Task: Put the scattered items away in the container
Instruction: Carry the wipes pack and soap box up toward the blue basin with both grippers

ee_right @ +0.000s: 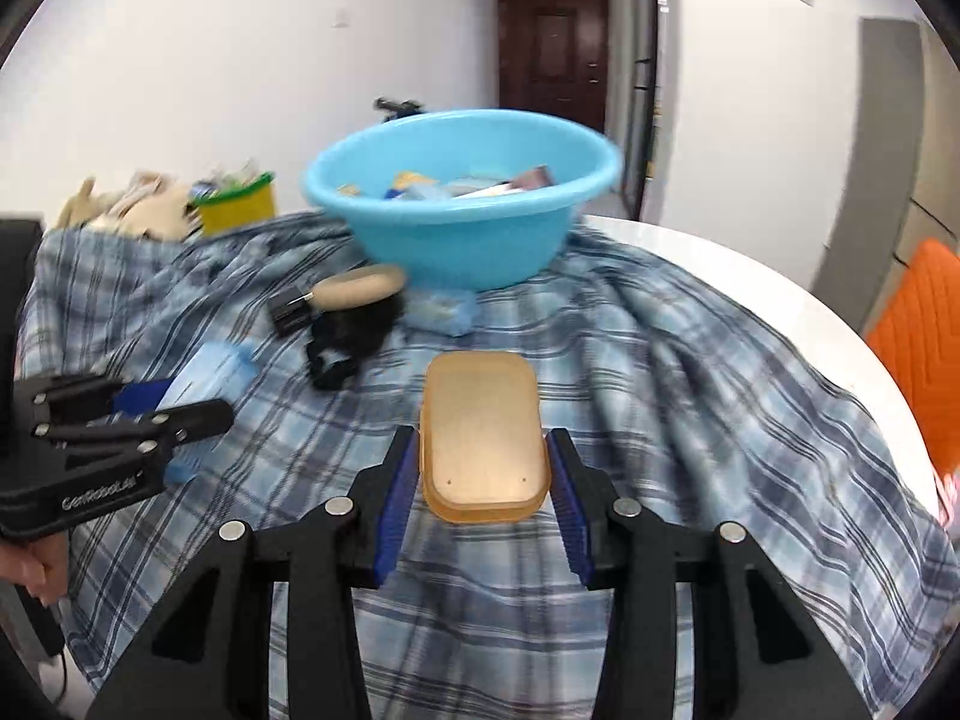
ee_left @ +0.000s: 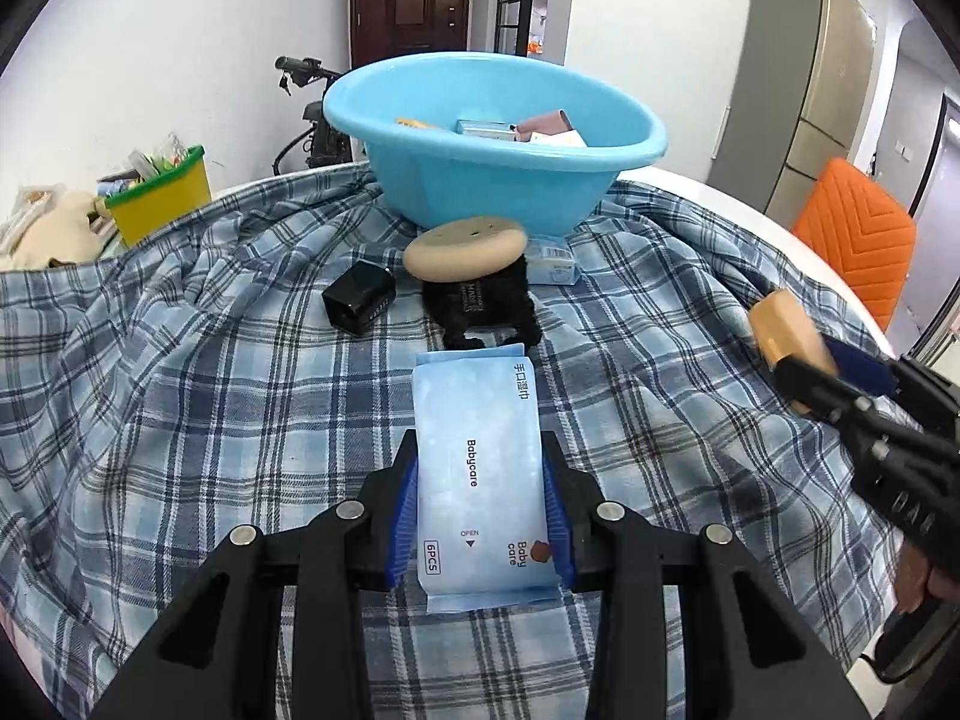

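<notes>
Plaid cloth, left gripper tilted down, clamping wipes pack

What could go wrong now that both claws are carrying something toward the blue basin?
1. The left claw pinches a soft wipes pack that sticks out far ahead; it might sag or slip.
2. The right claw holds the smooth tan case only at its near end, so it could tip out.
3. Both head for the blue basin together and might collide.

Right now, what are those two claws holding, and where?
Left claw: pale blue wipes pack, by its long sides. Right claw: tan rounded plastic box, likewise.
</notes>
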`<state>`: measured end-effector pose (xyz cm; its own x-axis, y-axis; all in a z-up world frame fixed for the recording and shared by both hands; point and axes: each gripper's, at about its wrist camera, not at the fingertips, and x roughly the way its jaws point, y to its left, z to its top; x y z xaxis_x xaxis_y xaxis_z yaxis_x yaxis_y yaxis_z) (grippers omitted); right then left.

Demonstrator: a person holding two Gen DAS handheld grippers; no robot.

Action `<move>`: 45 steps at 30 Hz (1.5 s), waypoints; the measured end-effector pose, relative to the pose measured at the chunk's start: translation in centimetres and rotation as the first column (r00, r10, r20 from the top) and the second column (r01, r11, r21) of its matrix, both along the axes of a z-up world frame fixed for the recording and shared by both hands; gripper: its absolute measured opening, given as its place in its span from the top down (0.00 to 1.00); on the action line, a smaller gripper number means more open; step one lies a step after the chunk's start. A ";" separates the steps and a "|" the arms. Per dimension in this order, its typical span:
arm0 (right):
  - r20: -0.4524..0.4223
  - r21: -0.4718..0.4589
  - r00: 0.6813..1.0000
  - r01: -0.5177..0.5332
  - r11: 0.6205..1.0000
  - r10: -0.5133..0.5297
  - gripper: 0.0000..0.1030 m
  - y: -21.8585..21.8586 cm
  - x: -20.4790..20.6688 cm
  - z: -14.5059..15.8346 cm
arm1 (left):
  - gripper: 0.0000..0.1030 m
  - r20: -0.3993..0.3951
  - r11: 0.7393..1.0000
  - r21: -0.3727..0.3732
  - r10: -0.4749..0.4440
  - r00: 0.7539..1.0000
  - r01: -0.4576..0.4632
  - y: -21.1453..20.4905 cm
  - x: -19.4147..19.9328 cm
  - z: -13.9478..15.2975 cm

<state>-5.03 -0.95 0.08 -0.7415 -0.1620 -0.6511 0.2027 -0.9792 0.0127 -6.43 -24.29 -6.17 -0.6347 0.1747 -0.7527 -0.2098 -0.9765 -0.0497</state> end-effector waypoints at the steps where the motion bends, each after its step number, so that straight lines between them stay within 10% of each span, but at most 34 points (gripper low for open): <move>1: 0.002 -0.005 1.000 0.012 1.000 -0.012 0.60 0.6 0.1 0.0 | 0.63 -0.006 1.000 -0.007 -0.001 1.000 0.001 0.2 0.1 0.0; 17: 0.041 -0.015 0.999 0.016 1.000 -0.015 0.60 1.6 1.0 -2.0 | 0.63 0.032 1.000 -0.017 -0.004 0.999 0.005 1.7 0.6 -0.9; 27: -0.148 -0.019 0.989 0.013 1.000 -0.016 0.60 0.9 1.4 5.0 | 0.63 -0.209 1.000 0.023 0.003 0.978 0.002 1.8 1.3 7.4; 35: -0.377 0.001 0.926 0.025 1.000 -0.023 0.60 -0.3 4.6 10.7 | 0.63 -0.418 0.999 0.040 0.040 0.908 -0.026 1.5 3.6 13.0; 45: -0.627 -0.058 0.776 0.042 0.997 -0.069 0.59 -0.3 9.3 12.0 | 0.63 -0.696 0.997 0.045 0.074 0.714 -0.059 1.0 8.9 13.6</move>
